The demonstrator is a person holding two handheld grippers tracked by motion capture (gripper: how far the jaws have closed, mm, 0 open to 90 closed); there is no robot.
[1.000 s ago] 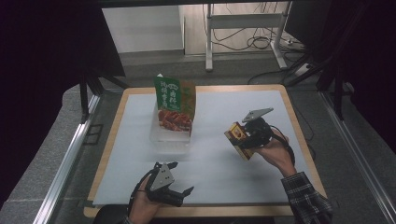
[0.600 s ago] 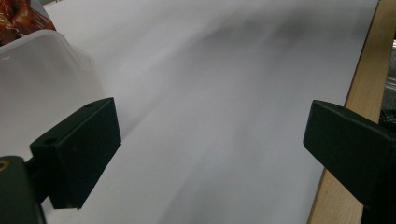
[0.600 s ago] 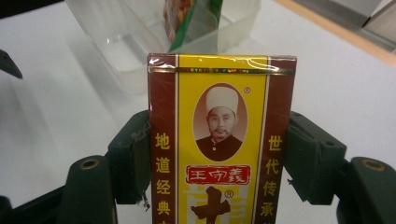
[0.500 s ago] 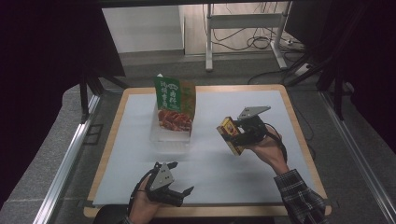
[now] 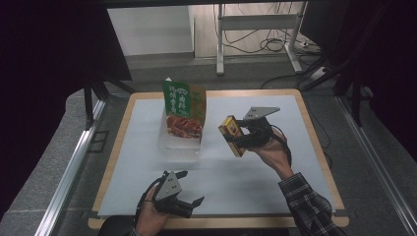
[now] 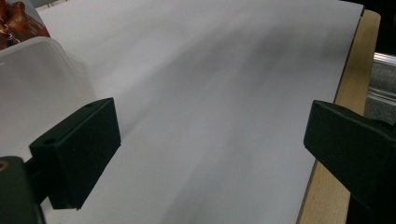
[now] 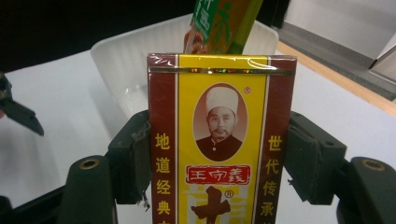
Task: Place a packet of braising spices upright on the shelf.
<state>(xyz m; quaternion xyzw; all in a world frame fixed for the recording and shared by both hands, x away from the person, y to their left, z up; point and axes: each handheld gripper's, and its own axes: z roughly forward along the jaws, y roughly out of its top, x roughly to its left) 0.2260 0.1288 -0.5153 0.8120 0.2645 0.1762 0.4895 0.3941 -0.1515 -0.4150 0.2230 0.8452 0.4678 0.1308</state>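
Nearest the table's front edge, left gripper [image 5: 189,201] low over the white mat [image 5: 275,187], jaws spread wide, nothing between them. Farther in, right of the clear plastic tub [image 5: 179,145], right gripper [image 5: 236,140] clamped on a red-and-yellow box [image 5: 231,133], lifted off the mat and tilted. Standing in the tub, a green snack bag [image 5: 183,109].

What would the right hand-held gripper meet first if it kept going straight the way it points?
Probably the clear plastic tub holding the green snack pouch; its yellow-and-maroon box would arrive first.
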